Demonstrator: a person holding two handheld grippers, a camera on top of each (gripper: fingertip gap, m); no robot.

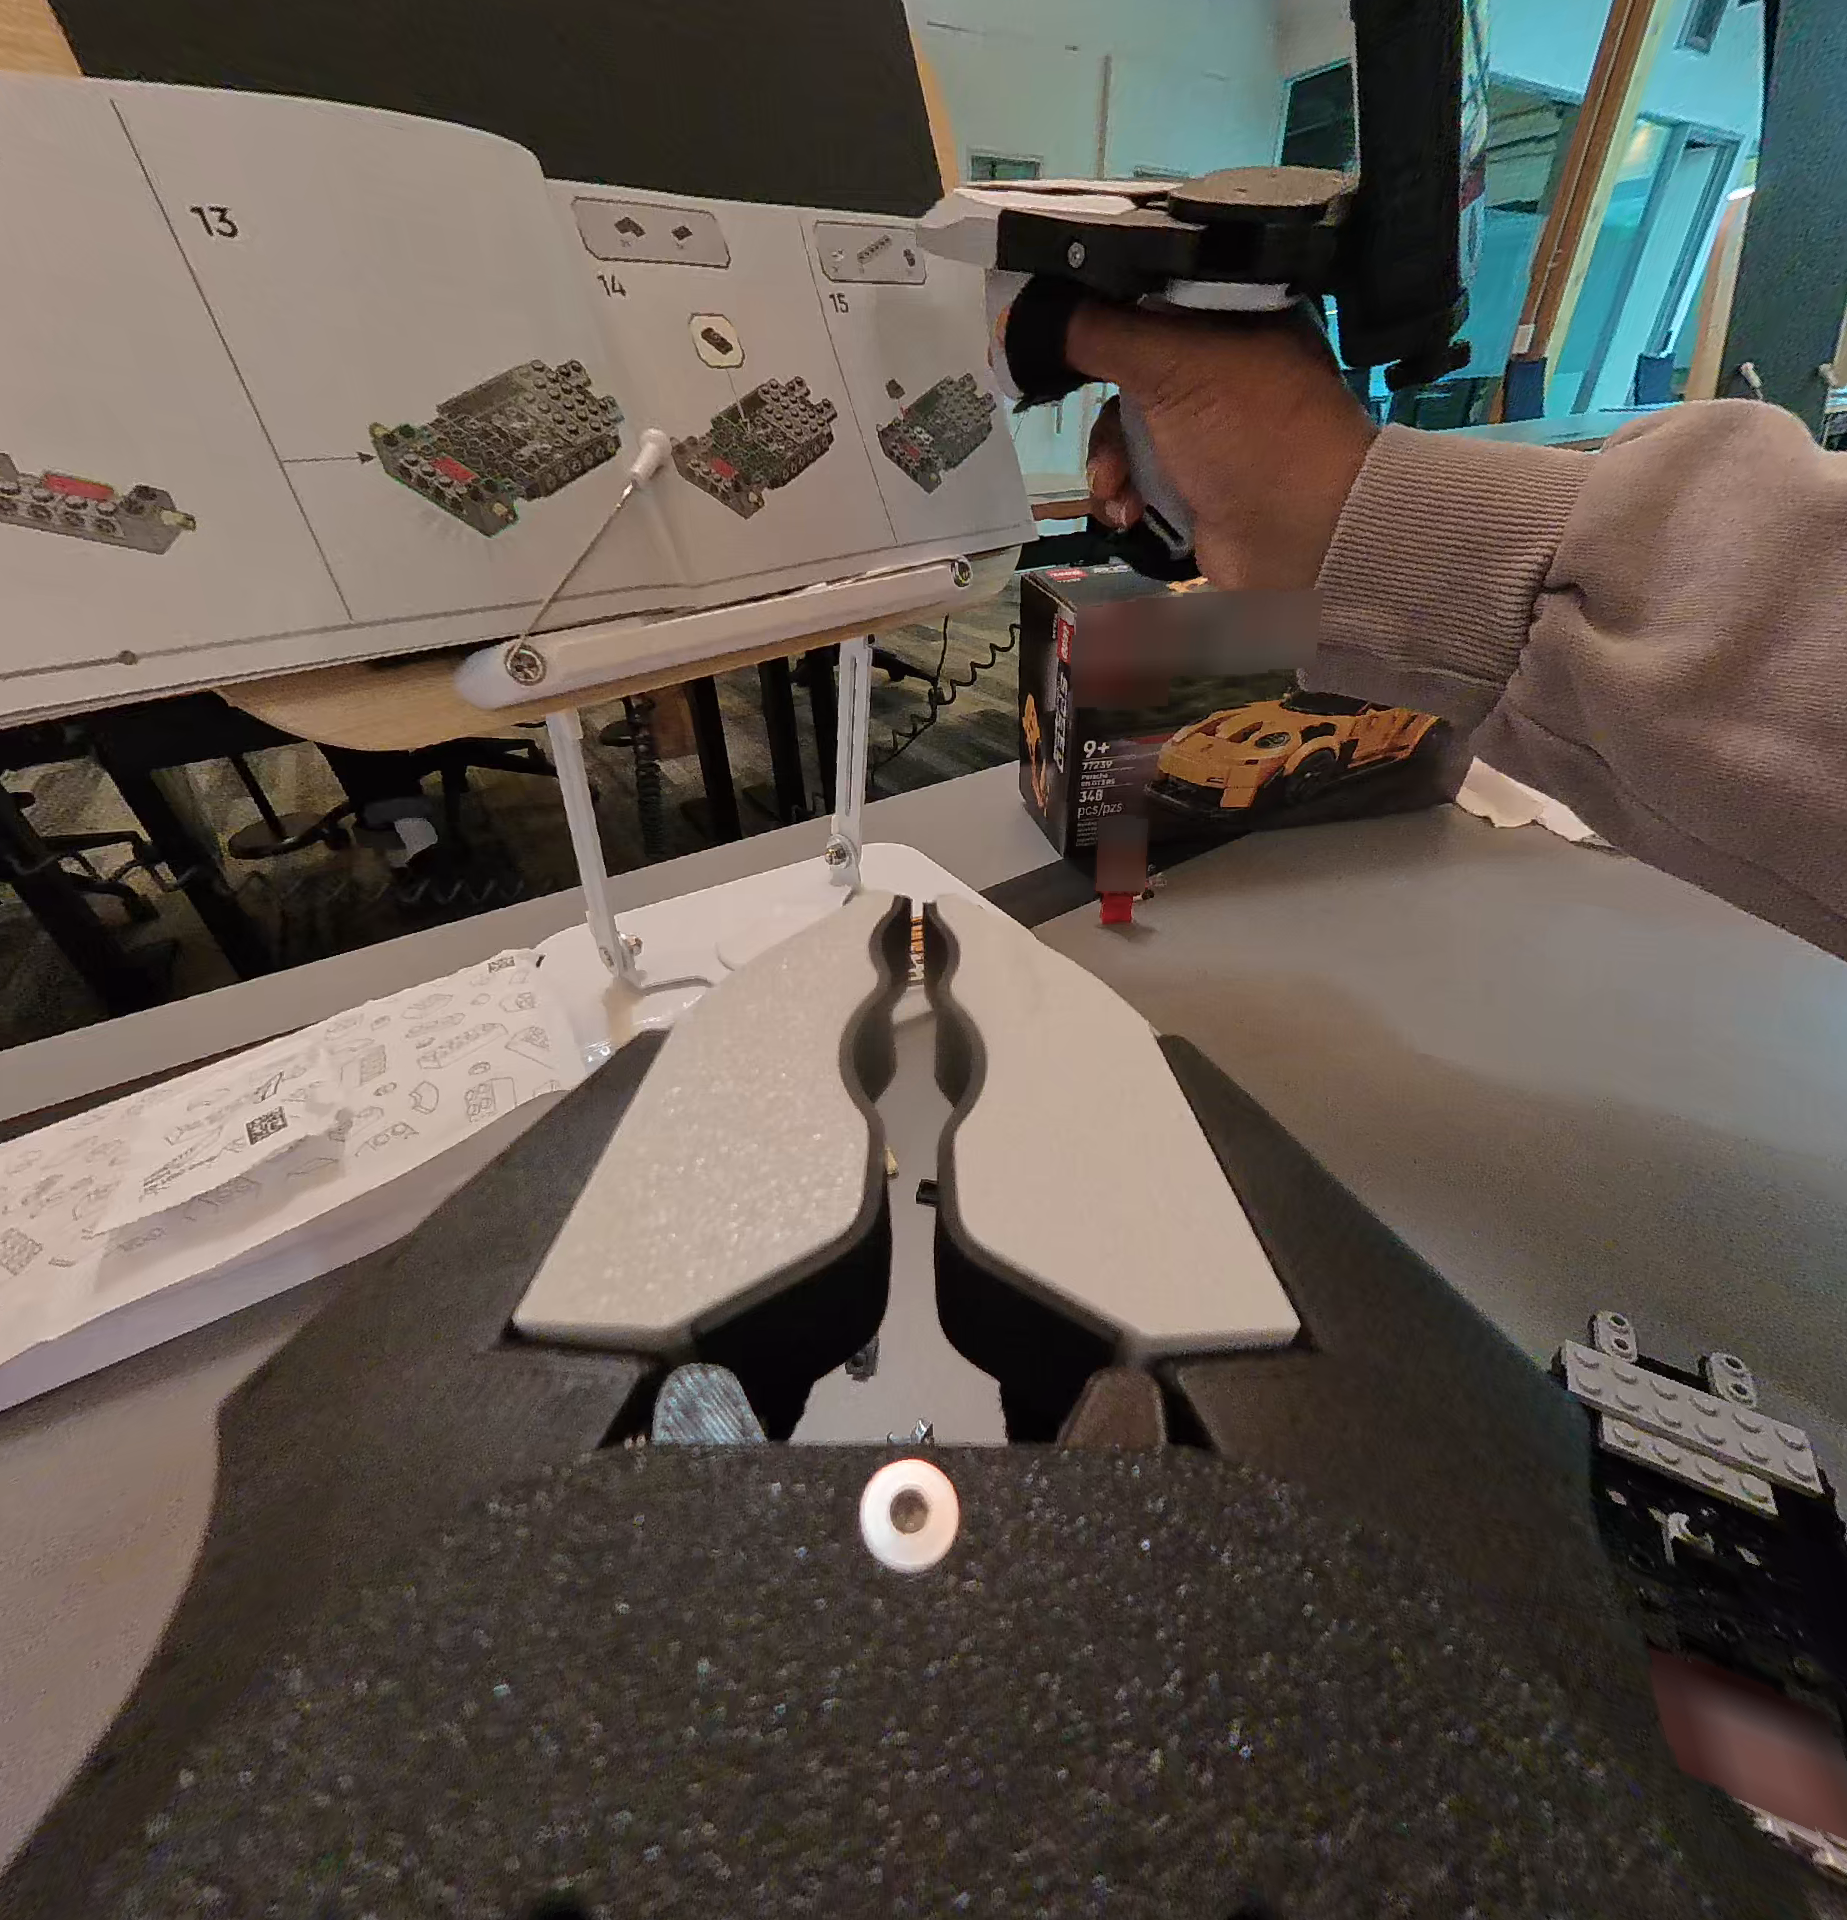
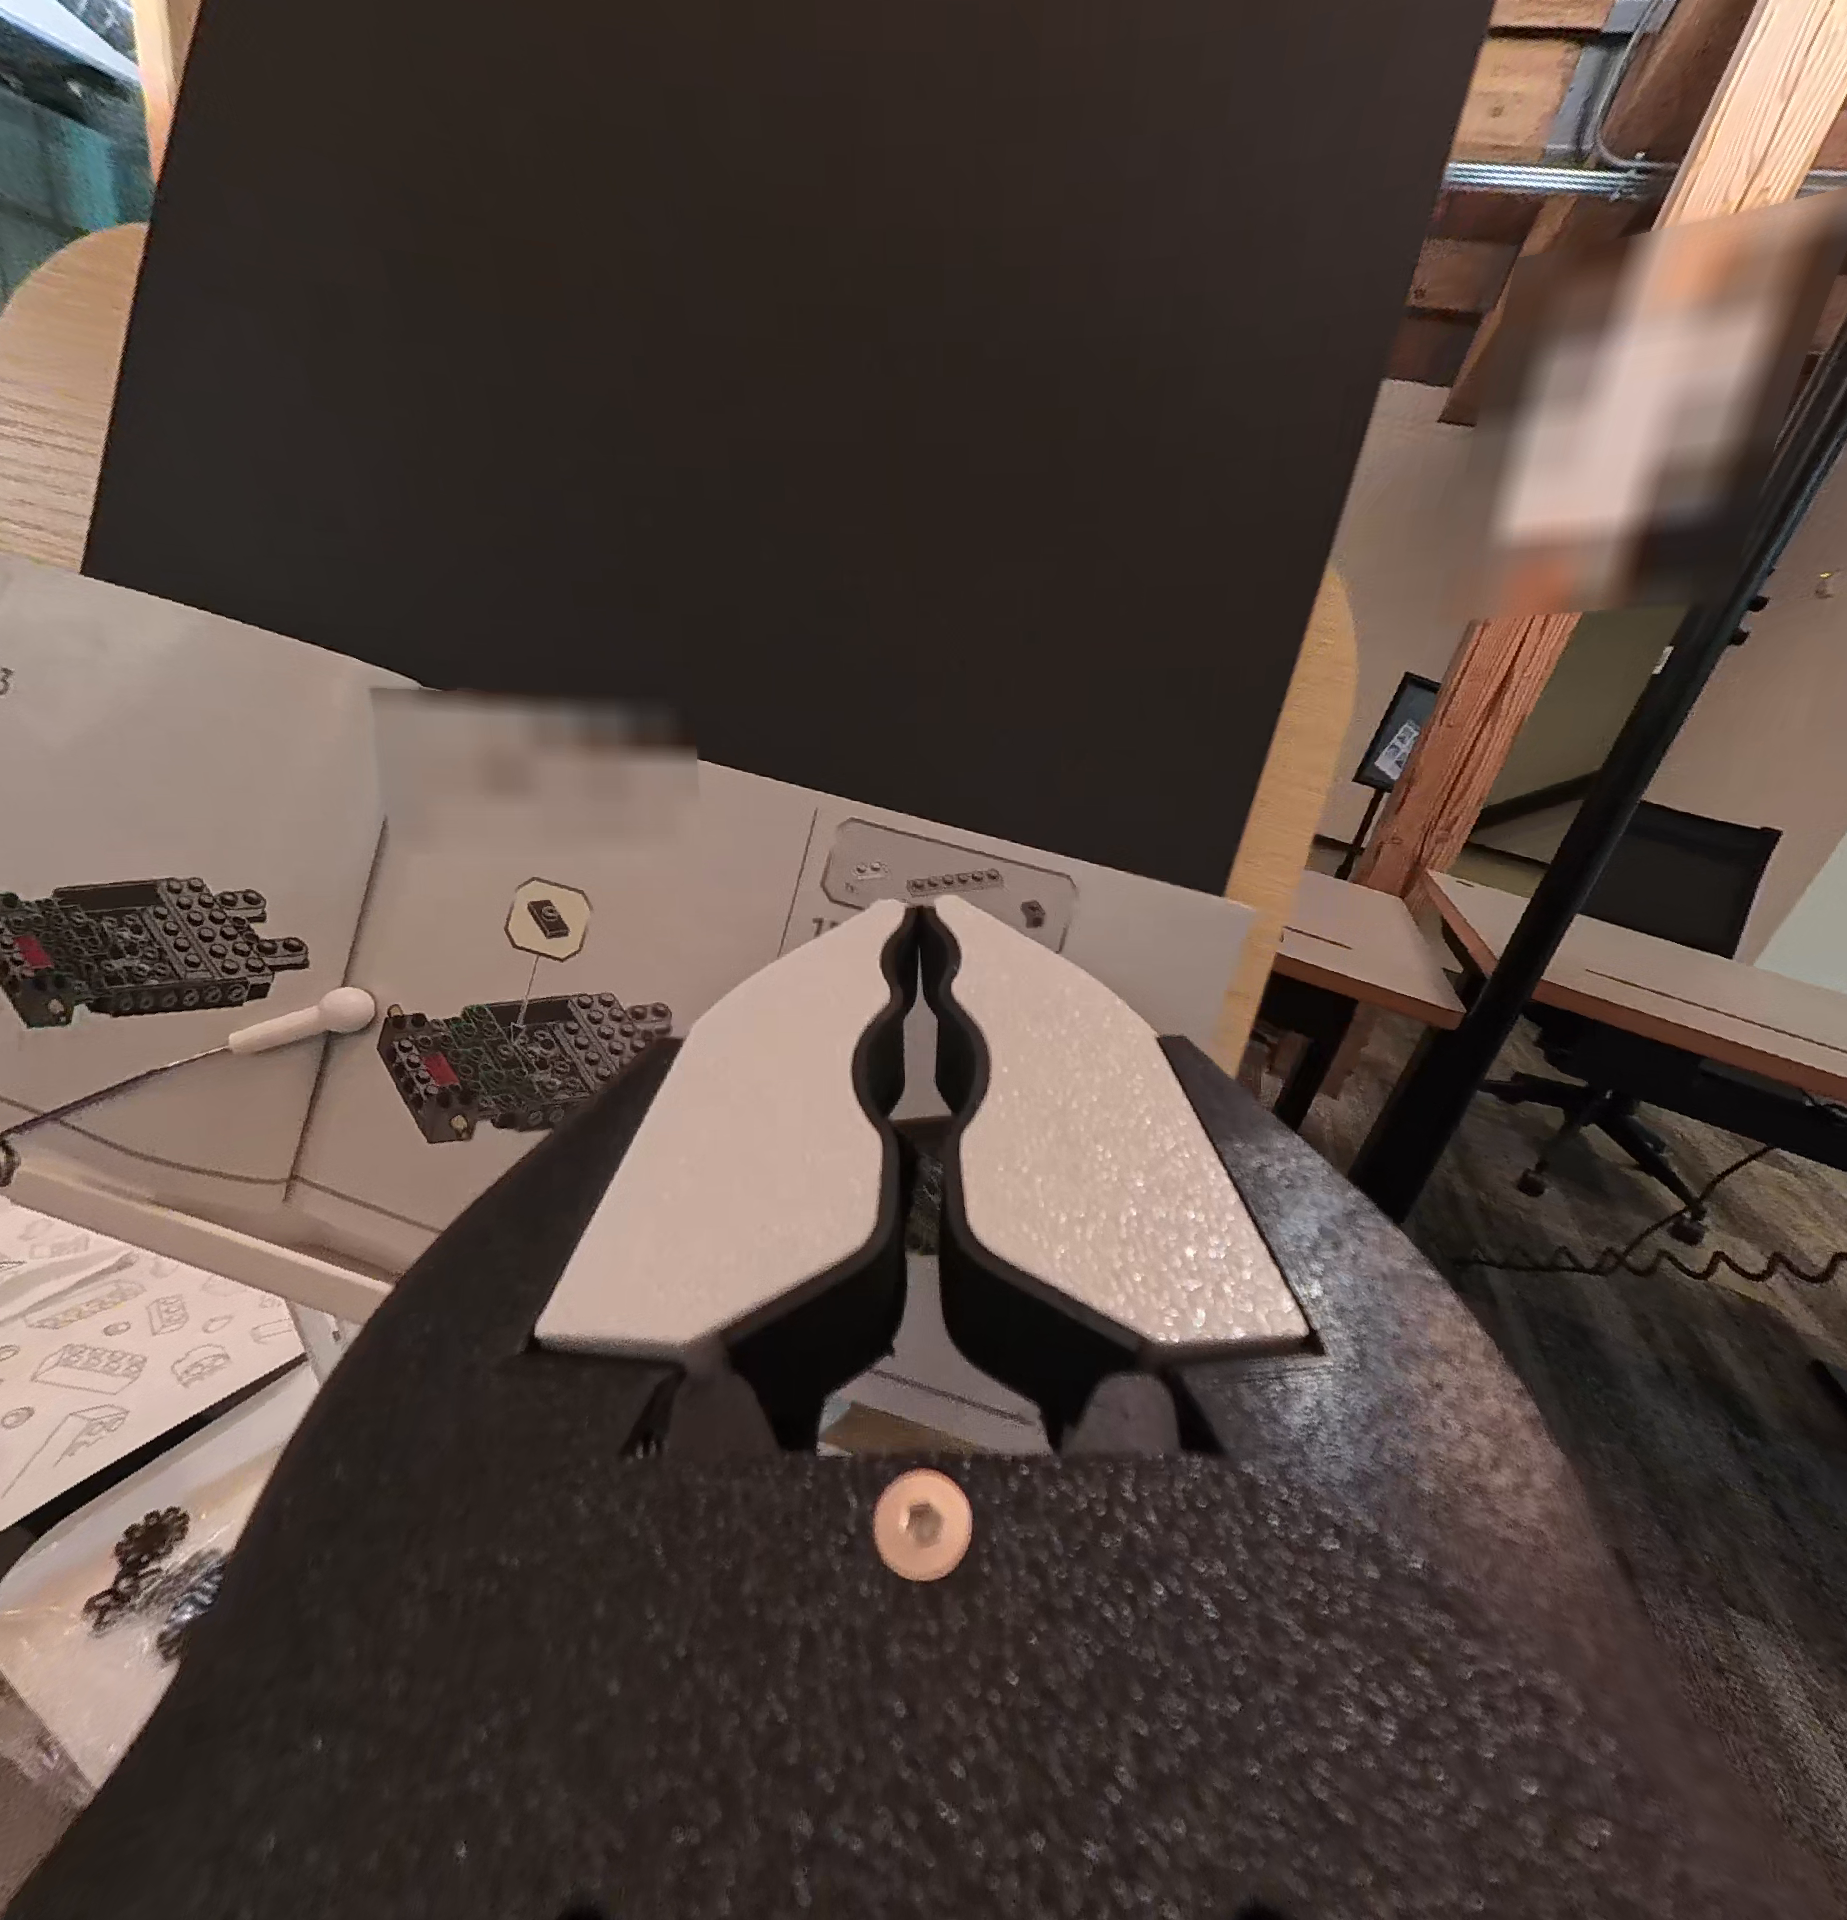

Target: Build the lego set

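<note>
Left wrist view: my left gripper pinches a small orange-and-black piece at its tips, held low over the table. Half-built model sits at right edge. Booklet propped on stand so I can read steps. Right gripper raised toward it, fingers nearly touching, apparently empty

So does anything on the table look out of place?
One small red brick lies alone on the table in front of the box, apart from the build. The paper bag is torn and crumpled.
</note>
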